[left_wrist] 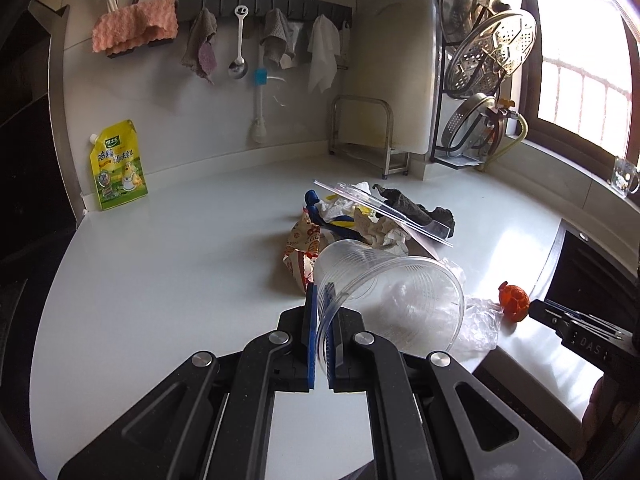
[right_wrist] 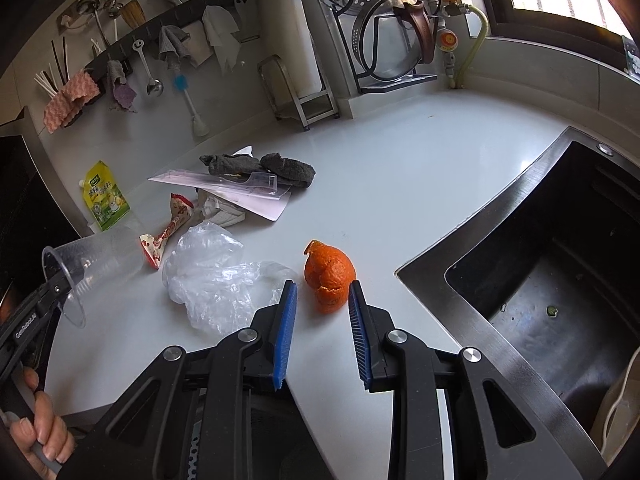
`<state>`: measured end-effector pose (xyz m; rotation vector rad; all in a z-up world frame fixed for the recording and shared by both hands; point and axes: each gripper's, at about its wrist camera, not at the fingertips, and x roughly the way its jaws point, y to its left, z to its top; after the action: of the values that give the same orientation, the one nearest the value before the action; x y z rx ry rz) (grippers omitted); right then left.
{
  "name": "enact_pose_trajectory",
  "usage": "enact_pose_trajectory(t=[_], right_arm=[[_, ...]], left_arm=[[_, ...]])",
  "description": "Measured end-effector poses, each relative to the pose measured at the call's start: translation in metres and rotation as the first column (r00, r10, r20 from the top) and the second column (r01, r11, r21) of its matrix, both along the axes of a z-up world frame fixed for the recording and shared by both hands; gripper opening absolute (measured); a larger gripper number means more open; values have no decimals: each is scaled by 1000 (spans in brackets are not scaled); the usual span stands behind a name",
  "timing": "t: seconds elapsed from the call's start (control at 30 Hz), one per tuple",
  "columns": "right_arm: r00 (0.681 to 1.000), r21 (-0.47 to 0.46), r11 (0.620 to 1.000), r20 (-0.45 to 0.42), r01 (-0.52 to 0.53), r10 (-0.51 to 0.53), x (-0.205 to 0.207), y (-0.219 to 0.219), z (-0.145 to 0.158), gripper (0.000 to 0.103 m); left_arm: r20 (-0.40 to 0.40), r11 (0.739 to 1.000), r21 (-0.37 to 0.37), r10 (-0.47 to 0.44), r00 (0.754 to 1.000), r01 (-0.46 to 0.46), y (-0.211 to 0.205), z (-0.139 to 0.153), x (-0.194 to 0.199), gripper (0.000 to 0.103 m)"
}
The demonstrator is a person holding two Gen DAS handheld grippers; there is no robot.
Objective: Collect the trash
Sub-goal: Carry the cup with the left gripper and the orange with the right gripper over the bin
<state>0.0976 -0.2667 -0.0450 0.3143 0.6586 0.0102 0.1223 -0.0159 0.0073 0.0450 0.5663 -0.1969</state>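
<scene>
My left tongs point(left_wrist: 322, 300) clamped tight on rim of clear plastic cup point(left_wrist: 394, 292), held above table point(left_wrist: 160, 280). Right tongs point(right_wrist: 322, 296) part open, empty, orange peel point(right_wrist: 330, 276) on table just ahead btwn tips, sink point(right_wrist: 500, 216) beside.

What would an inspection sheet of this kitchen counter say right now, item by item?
Surface: white counter, mostly bare, sink at its right.
Job's things: clear plastic cup in left gripper; orange peel; crumpled plastic bag; snack wrapper.
Clutter: dark rag, clear sleeve, yellow pouch against the wall.
Grippers: left shut on the cup's wall; right gripper open, the peel just ahead of its fingertips.
Cables: nothing seen.
Surroundings: utensil rail, pot-lid rack, window.
</scene>
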Motion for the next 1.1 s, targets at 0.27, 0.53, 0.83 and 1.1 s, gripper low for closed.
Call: enact_pose_trajectory(t=[0.27, 0.53, 0.83, 1.1], right_arm=[[999, -37, 999, -40, 2, -4, 21, 2, -1, 41], [996, -56, 998, -90, -8, 3, 35, 6, -9, 23], [998, -32, 999, -50, -29, 28, 8, 16, 0, 14], [994, -31, 994, 27, -103, 104, -41, 54, 26, 13]], left_arm=[[3, 1000, 0, -9, 1000, 9, 3, 0, -17, 4], [2, 1000, 1, -29, 1000, 29, 0, 0, -26, 4], [-8, 999, -10, -33, 999, 32, 5, -2, -38, 4], [7, 1000, -13, -19, 1000, 20, 21, 0, -62, 4]])
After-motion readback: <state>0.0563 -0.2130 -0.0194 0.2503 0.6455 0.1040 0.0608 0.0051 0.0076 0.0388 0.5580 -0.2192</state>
